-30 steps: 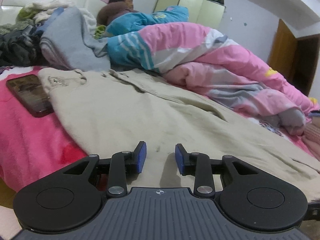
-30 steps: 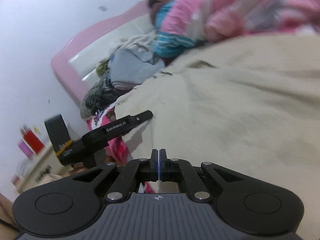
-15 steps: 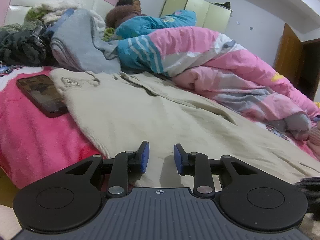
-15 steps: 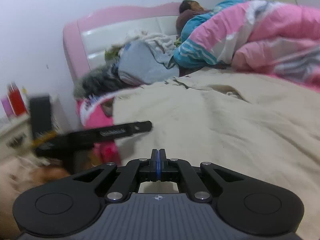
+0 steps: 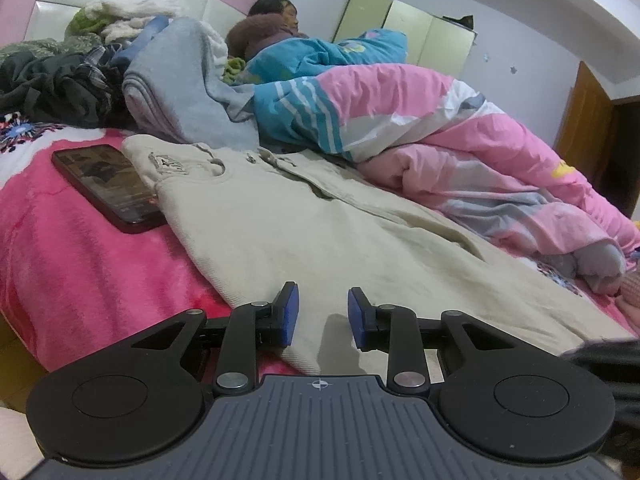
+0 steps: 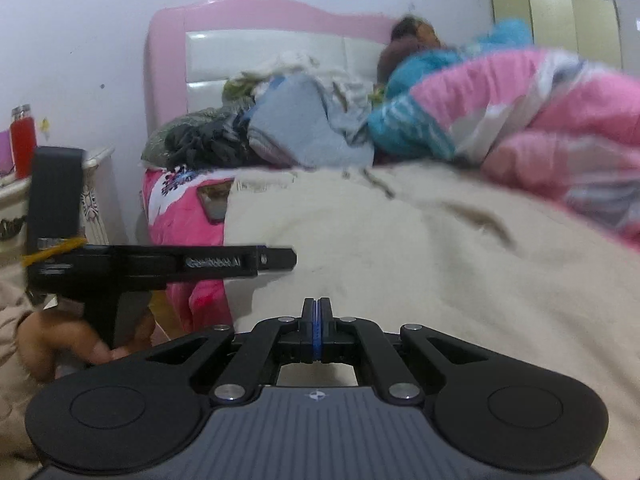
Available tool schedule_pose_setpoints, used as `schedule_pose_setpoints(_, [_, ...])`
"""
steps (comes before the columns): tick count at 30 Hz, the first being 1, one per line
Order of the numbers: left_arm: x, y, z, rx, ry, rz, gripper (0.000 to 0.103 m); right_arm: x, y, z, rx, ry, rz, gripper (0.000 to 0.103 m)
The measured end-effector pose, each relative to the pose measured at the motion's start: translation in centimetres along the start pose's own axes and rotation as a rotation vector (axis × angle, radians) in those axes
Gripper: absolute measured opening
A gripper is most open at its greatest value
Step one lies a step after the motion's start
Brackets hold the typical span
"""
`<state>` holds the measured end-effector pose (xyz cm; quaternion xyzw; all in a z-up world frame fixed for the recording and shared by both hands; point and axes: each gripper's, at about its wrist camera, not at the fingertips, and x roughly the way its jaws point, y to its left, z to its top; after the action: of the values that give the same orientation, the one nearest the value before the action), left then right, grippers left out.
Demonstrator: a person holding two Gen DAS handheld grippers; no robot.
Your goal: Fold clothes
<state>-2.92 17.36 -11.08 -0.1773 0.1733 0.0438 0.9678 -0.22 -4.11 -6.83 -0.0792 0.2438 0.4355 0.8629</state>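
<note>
Left gripper (image 5: 319, 314): fingers spread over the garment's near edge, nothing pinched.
Right gripper (image 6: 316, 320): fingers pressed together, empty.
Garment (image 5: 320, 232): beige, flat on the bed.
Phone (image 5: 106, 184): beside its collar.

The left gripper (image 5: 319, 310) points slightly downward, its blue pads (image 5: 291, 312) parted with nothing between. The right gripper (image 6: 316, 322) is fully closed, empty. A hand (image 6: 60, 338) grips the left gripper's handle.

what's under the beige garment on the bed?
The beige garment lies spread flat on the pink fleece blanket, which shows along its left edge. A black phone lies beside its collar. Anything beneath the garment's middle is covered.
</note>
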Motion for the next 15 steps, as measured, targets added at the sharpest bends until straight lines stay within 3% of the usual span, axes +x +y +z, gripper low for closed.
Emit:
schedule_pose_setpoints(8, [-0.1,0.9,0.1,-0.037,-0.005,0.002,0.029,-1.9,-0.6,-1.7,0.174,0.034,0.091,0.000])
schedule_pose_setpoints(13, [-0.1,1.0,0.2,-0.038,-0.005,-0.003,0.029,-1.8,-2.4,-0.8,0.261,0.008,0.062,0.000])
schedule_pose_setpoints(15, [-0.2,1.2,0.2,-0.048,-0.007,-0.011,0.029,-1.7,-3.0,-2.2,0.307,0.017,0.076,0.000])
